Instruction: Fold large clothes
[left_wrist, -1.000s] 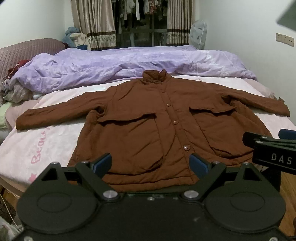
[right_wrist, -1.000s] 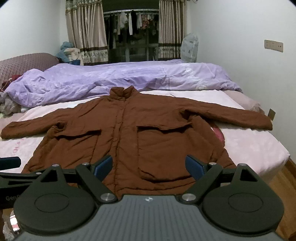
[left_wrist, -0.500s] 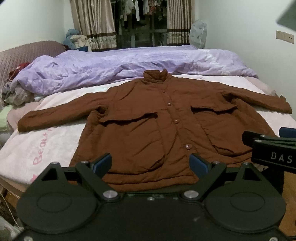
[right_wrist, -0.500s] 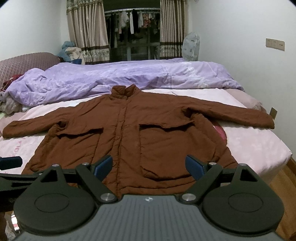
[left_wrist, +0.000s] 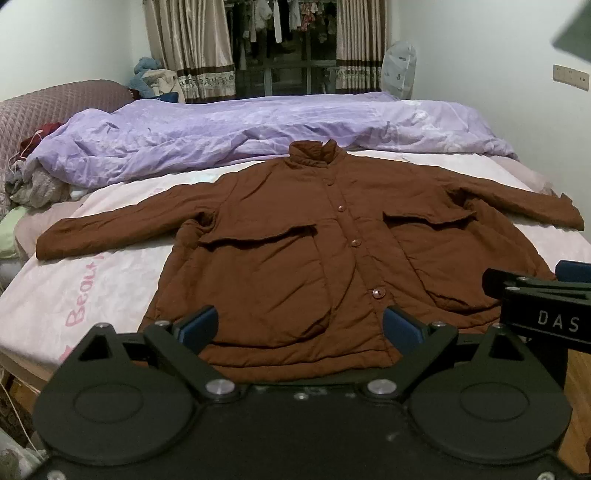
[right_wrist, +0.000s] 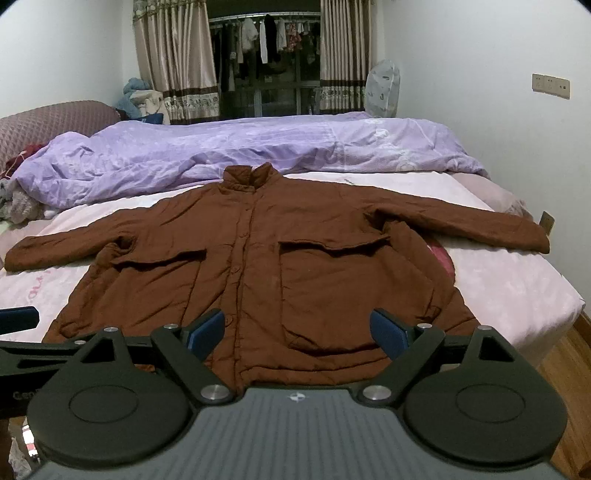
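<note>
Where it lies flat, brown jacket, collar pointing away, sleeves sideways

White capitals "DAS" stand on the black body of the right gripper, which juts in at the right edge of the left wrist view — the word is cut off by the frame. Pink lettering on the pale sheet reads "Beau", slanting up toward the brown jacket's sleeve, which covers what follows. In the right wrist view faint letters, perhaps "Gen", show on the left gripper at the left edge — too dim to be sure.
</note>
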